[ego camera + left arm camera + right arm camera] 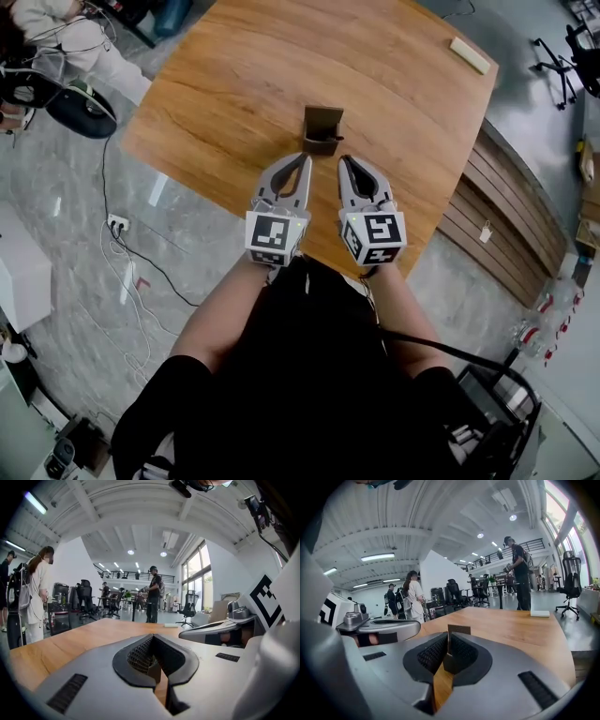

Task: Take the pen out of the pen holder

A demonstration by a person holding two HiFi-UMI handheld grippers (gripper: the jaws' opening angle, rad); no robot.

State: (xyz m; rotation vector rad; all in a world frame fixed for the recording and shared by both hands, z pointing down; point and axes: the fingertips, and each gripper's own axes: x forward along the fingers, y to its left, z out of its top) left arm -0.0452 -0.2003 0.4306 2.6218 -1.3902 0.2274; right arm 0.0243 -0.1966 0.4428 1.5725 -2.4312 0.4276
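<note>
Dark brown pen holder (323, 127) upright on wooden table (216, 84), just ahead of both gripper tips (pen itself not discernible). Left gripper (302, 161): jaws pressed together, nothing between. Right gripper (347, 161): same, closed and empty. Grippers side by side, low over table.

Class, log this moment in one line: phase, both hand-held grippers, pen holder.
phase: before reach | left hand-held gripper: shut, empty | right hand-held gripper: shut, empty | pen holder: on table, untouched | pen: not made out
</note>
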